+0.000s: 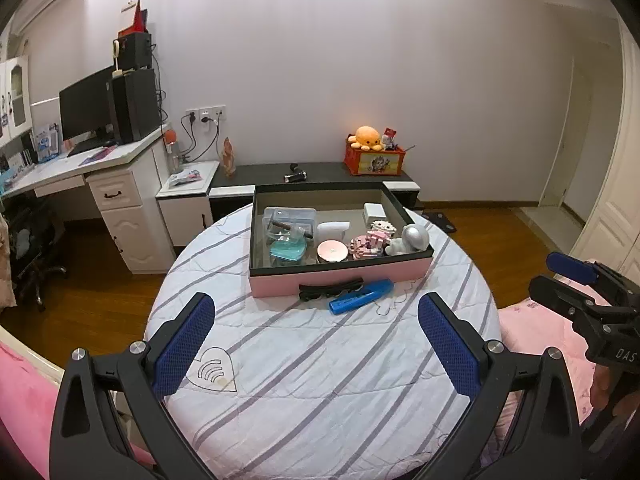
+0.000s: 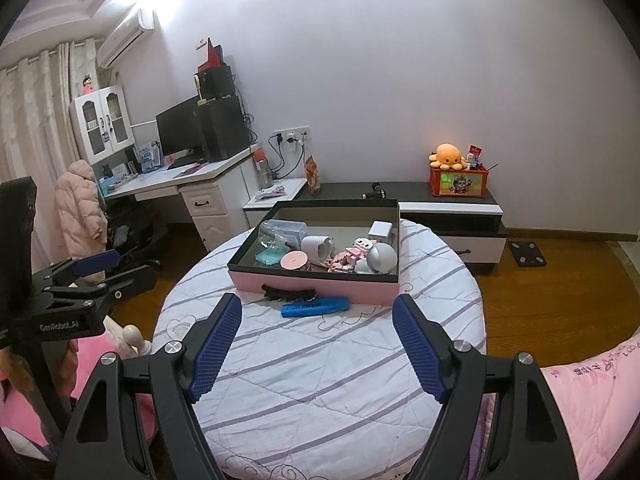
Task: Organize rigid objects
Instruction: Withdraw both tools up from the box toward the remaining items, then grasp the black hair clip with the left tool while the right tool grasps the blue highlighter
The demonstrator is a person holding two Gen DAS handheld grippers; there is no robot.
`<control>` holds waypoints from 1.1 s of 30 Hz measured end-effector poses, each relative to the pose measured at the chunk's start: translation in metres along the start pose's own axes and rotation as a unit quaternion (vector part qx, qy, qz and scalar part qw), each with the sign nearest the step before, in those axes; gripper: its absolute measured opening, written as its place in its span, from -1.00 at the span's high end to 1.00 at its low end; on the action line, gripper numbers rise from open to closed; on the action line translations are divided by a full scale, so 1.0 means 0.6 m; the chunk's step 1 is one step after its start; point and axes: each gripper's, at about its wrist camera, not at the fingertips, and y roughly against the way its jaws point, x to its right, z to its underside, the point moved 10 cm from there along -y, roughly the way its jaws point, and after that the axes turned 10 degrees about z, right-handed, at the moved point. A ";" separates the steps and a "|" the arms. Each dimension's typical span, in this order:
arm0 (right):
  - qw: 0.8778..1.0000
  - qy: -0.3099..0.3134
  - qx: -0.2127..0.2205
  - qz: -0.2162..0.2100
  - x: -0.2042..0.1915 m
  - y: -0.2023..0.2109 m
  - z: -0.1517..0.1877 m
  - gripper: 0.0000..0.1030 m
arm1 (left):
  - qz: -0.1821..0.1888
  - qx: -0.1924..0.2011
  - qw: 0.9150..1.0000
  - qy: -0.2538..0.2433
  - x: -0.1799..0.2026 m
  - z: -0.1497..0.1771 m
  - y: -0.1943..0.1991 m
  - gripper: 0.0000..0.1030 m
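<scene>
The round striped bed (image 1: 320,360) is being used as support for the pink box (image 1: 340,276) of trinkets; the blue comb (image 1: 360,298) and black hair clip (image 1: 330,289) are lying just before it. Left claw (image 1: 316,344) and right claw (image 2: 316,346) are being held spread, empty.

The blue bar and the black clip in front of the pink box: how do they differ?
The blue bar is straight-edged and longer; the black clip is wavy and shorter. The clip lies against the pink box; the bar lies nearer the grippers. Both lie flat on the striped cover, outside the box.
</scene>
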 end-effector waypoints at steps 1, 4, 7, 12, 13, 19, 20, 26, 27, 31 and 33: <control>1.000 0.001 -0.002 0.000 -0.001 -0.004 0.000 -0.54 | -0.001 -0.004 1.000 -0.002 -0.001 0.000 -0.005 -0.99; 1.000 -0.003 -0.017 0.000 0.003 -0.027 0.003 -0.54 | -0.002 -0.022 1.000 0.000 -0.009 0.005 -0.033 -0.99; 0.999 -0.016 -0.043 -0.010 0.007 -0.065 0.013 -0.54 | 0.001 -0.050 0.999 0.009 -0.022 0.016 -0.076 -0.99; 0.995 -0.023 -0.097 -0.021 0.010 -0.151 0.045 -0.54 | 0.002 -0.100 0.994 0.036 -0.052 0.042 -0.165 -0.99; 0.994 -0.021 -0.108 -0.022 0.009 -0.170 0.053 -0.54 | 0.002 -0.112 0.993 0.040 -0.058 0.048 -0.183 -0.99; 0.985 -0.028 -0.167 -0.038 0.006 -0.267 0.084 -0.28 | 0.006 -0.170 0.984 0.056 -0.088 0.077 -0.282 -0.99; 0.983 -0.031 -0.177 -0.040 0.006 -0.283 0.089 -0.20 | 0.010 -0.178 0.982 0.057 -0.091 0.080 -0.296 -0.99; 0.969 -0.052 -0.237 -0.054 0.002 -0.372 0.117 0.00 | 0.032 -0.210 0.974 0.075 -0.111 0.096 -0.353 -0.99; 0.966 -0.056 -0.244 -0.060 0.000 -0.384 0.120 0.01 | 0.035 -0.213 0.973 0.079 -0.112 0.097 -0.356 -0.99; 0.966 -0.064 -0.239 -0.075 -0.013 -0.409 0.109 0.02 | 0.050 -0.222 0.970 0.088 -0.117 0.102 -0.370 -0.99; 0.964 -0.074 -0.239 -0.090 -0.026 -0.418 0.106 0.01 | 0.051 -0.223 0.969 0.091 -0.118 0.102 -0.374 -0.99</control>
